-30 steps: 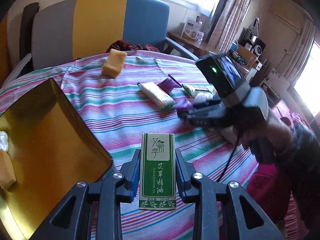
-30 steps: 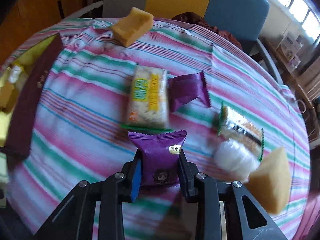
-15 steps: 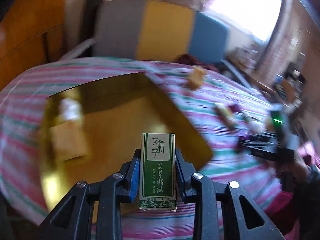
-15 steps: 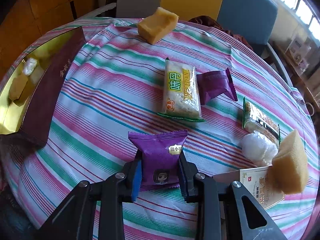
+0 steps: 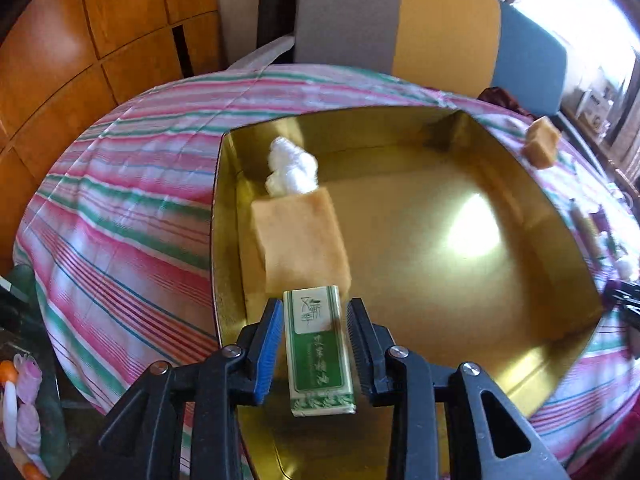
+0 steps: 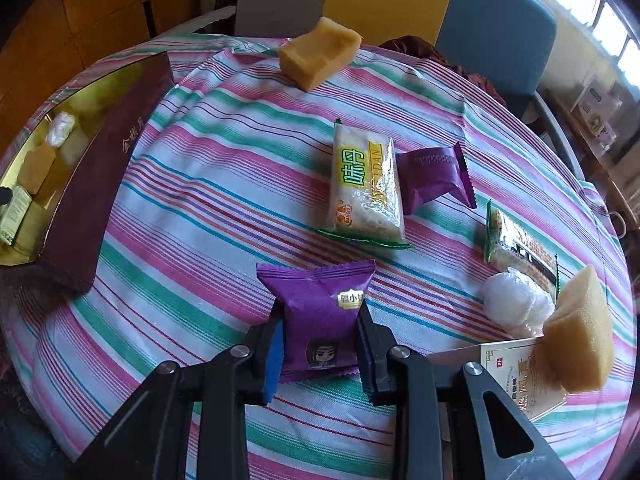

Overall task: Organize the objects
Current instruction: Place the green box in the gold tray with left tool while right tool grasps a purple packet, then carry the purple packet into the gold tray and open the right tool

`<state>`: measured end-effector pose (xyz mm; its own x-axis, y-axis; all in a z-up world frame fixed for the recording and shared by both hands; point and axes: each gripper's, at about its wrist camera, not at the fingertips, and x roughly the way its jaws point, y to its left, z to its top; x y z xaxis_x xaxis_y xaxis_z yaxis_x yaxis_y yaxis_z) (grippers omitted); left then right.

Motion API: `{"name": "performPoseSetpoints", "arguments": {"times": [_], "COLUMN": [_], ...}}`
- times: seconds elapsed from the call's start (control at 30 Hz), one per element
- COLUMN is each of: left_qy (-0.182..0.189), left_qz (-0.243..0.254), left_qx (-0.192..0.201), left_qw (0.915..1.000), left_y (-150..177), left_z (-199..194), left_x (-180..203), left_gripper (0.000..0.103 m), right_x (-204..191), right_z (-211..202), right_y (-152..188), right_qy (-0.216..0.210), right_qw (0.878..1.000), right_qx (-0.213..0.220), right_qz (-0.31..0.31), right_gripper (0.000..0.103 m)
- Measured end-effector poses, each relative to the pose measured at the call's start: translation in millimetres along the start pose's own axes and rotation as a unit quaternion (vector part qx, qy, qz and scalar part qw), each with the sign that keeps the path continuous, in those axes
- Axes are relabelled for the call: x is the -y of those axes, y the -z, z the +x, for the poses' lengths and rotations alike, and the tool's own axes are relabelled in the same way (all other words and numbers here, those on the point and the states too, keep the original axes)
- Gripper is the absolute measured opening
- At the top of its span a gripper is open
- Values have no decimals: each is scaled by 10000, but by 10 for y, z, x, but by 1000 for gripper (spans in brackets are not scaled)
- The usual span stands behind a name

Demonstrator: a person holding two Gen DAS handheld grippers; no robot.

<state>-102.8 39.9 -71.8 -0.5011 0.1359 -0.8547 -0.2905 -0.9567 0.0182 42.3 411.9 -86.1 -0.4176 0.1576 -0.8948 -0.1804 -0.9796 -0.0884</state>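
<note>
My left gripper (image 5: 314, 344) stands open over the gold-lined box (image 5: 440, 248). A green essential-oil carton (image 5: 318, 350) lies between its fingers with gaps on both sides, tilted, beside a tan sponge (image 5: 300, 240) and a white wad (image 5: 292, 168). My right gripper (image 6: 320, 344) is shut on a purple snack packet (image 6: 320, 312) held above the striped tablecloth (image 6: 200, 208). The box also shows at the left of the right wrist view (image 6: 100, 168).
On the cloth lie a rice-cracker packet (image 6: 366, 188), a second purple packet (image 6: 436, 176), a green-edged packet (image 6: 520, 248), a white wad (image 6: 516, 300), two tan sponges (image 6: 320, 56) (image 6: 580, 328) and a white carton (image 6: 516, 376). A chair (image 5: 420, 32) stands behind the table.
My left gripper swung left over the box, lowered, and opened off the green carton. My right gripper lifted the purple packet back from the other snacks.
</note>
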Motion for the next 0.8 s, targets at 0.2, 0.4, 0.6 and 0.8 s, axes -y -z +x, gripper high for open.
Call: {"name": "performPoseSetpoints", "arguments": {"times": [0.2, 0.4, 0.6, 0.8], "left_qy": [-106, -52, 130, 203], "left_qz": [-27, -209, -275, -238], "left_qx": [209, 547, 794, 904], "left_qw": [9997, 9983, 9964, 9954], "left_y": [33, 15, 19, 92], "left_z": [-95, -388, -654, -750], "left_x": [-20, -58, -75, -100], "left_gripper": [34, 35, 36, 36], "right_x": [-4, -7, 15, -120], "right_z": [3, 1, 9, -24], "right_y": [-3, -13, -38, -69], "right_qy": [6, 16, 6, -13], "right_qw": [10000, 10000, 9999, 9999], "right_qx": [5, 13, -34, -63], "right_qz": [2, 17, 139, 88], "right_gripper": [31, 31, 31, 31]}}
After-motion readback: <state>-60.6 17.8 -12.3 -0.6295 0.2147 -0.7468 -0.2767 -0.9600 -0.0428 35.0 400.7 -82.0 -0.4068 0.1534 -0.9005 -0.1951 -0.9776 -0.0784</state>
